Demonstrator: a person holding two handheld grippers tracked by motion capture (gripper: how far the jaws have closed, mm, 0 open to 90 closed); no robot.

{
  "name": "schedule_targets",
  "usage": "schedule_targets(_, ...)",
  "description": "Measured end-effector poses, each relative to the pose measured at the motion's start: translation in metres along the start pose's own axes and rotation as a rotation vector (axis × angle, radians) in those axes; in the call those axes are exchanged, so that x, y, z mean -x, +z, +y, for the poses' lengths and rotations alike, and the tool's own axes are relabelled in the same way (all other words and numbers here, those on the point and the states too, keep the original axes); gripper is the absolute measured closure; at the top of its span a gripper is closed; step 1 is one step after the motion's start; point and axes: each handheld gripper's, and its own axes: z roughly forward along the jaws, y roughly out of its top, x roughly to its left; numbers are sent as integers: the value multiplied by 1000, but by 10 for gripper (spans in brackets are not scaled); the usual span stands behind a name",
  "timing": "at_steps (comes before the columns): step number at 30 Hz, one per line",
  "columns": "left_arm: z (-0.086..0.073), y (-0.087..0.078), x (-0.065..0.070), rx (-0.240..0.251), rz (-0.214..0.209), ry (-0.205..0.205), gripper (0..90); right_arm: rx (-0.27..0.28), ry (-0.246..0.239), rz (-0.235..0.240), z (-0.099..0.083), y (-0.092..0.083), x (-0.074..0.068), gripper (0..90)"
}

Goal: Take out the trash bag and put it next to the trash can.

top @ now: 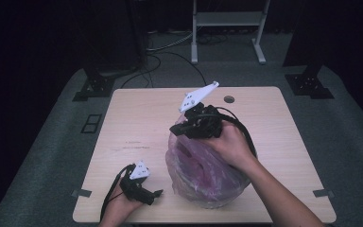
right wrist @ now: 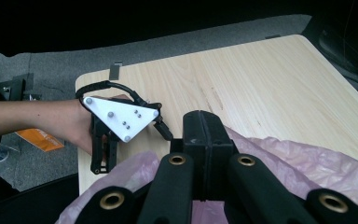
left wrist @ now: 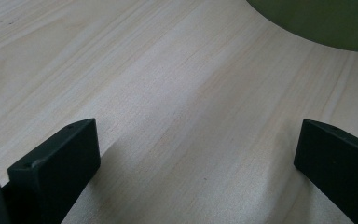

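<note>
The counter (top: 137,118) lies bare across its far and left parts, its near edge close under both hands. A pink plastic bag (top: 203,175) bulges on the near right half, the bulkiest thing on it. The right tongs (top: 182,128) sit above the bag's top, jaws together, whether pinching film I cannot tell. The left tongs (top: 157,193) rest low beside the bag, jaws apart over bare wood.

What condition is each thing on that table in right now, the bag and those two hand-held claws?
Pink plastic bag: bulging, crumpled, standing on the table.
Right gripper: jaws shut, above the bag's top.
Left gripper: jaws wide open, nothing between them, low over bare wood.
</note>
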Motion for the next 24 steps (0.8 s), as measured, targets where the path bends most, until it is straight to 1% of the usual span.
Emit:
schedule_targets(2,0,0,0,0,0,0,0,-8,-6,3,1,3,-1,900)
schedule_targets(10,0,0,0,0,-1,0,0,-29,-5,21,-1,14,-2,900)
schedule_targets(16,0,0,0,-1,-1,0,0,-45,6,34,-5,19,-2,894)
schedule_targets(24,0,0,0,-1,-1,1,0,-47,18,29,-12,21,1,674)
